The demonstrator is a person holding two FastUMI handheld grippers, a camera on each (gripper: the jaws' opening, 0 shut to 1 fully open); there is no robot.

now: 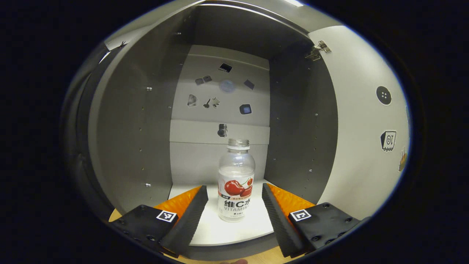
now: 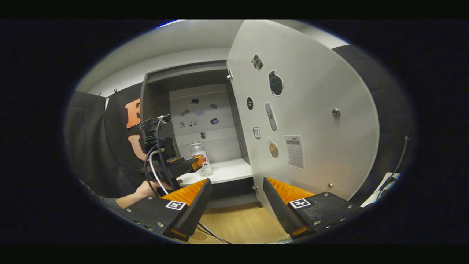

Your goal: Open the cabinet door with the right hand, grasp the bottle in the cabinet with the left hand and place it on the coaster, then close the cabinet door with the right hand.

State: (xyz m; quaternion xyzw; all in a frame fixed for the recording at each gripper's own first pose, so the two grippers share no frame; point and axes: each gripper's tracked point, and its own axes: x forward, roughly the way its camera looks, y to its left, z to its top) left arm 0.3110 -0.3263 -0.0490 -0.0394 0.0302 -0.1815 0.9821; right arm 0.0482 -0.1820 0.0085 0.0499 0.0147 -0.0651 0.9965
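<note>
A clear bottle (image 1: 236, 179) with a cherry label and no cap stands upright on the white cabinet shelf (image 1: 234, 231). My left gripper (image 1: 234, 187) is open, one finger on each side of the bottle, with a gap on both sides. In the right gripper view the left gripper (image 2: 185, 165) reaches into the cabinet beside the bottle (image 2: 202, 156), held by a hand (image 2: 146, 190). My right gripper (image 2: 237, 181) is open and holds nothing, low in front of the cabinet. The cabinet door (image 2: 311, 121) stands swung wide open to the right.
The grey cabinet walls (image 1: 128, 139) close in on both sides of the shelf, and the back panel (image 1: 220, 99) carries small stickers. The door (image 1: 362, 121) has a hinge (image 1: 318, 49) at its top. A wooden tabletop (image 2: 238, 223) lies below the cabinet.
</note>
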